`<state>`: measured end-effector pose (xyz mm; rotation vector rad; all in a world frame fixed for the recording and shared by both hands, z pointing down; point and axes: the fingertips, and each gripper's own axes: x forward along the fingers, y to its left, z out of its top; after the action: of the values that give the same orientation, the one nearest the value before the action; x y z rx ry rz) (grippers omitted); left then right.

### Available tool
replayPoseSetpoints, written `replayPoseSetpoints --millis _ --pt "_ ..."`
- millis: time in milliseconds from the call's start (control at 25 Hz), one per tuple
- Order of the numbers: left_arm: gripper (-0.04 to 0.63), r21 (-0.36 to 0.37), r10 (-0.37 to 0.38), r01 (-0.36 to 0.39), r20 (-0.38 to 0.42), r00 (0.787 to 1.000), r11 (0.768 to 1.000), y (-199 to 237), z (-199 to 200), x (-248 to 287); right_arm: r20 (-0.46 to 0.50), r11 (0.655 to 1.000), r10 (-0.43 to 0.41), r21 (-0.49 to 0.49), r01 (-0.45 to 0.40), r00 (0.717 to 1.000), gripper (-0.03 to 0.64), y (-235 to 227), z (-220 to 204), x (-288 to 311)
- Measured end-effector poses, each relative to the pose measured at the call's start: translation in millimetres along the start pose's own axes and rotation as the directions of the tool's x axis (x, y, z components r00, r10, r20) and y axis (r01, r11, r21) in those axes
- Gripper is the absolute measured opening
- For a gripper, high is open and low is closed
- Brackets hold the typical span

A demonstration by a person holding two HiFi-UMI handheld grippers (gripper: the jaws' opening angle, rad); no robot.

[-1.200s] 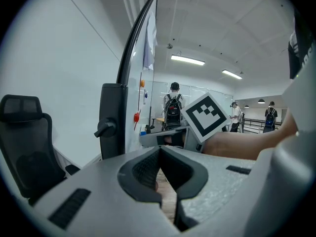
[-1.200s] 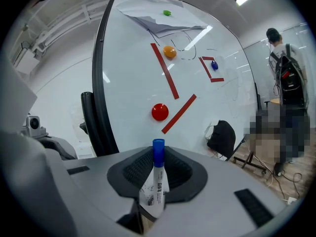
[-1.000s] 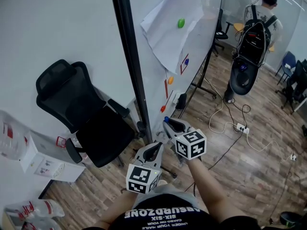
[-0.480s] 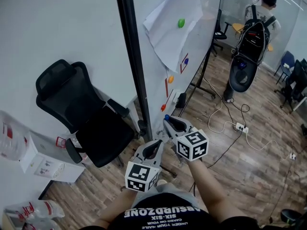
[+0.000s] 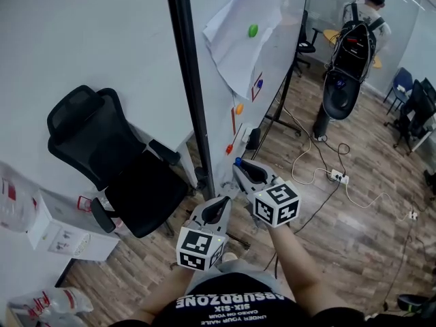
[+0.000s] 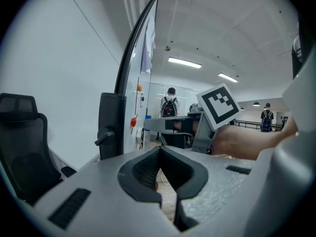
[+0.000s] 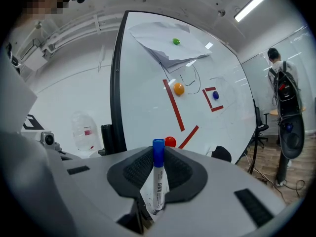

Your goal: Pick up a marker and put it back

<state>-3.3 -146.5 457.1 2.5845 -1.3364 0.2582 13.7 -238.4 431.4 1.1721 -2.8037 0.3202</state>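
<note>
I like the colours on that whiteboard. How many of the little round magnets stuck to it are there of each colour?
Green magnet: 1
Orange magnet: 1
Blue magnet: 1
Red magnet: 1
Total: 4

I count two claws, left claw and right claw; one marker; four round magnets; one whiteboard; one black office chair close by; one person.
</note>
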Motion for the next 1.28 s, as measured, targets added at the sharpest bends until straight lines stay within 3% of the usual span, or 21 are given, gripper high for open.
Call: replayPoseSetpoints --millis 1280 --pt "0.003 -0.006 -0.051 0.051 0.014 0.999 0.999 -6.0 13.8 -12.5 0.167 0.999 -0.032 -0.020 0.036 0.985 0.063 28.8 68.6 -63.6"
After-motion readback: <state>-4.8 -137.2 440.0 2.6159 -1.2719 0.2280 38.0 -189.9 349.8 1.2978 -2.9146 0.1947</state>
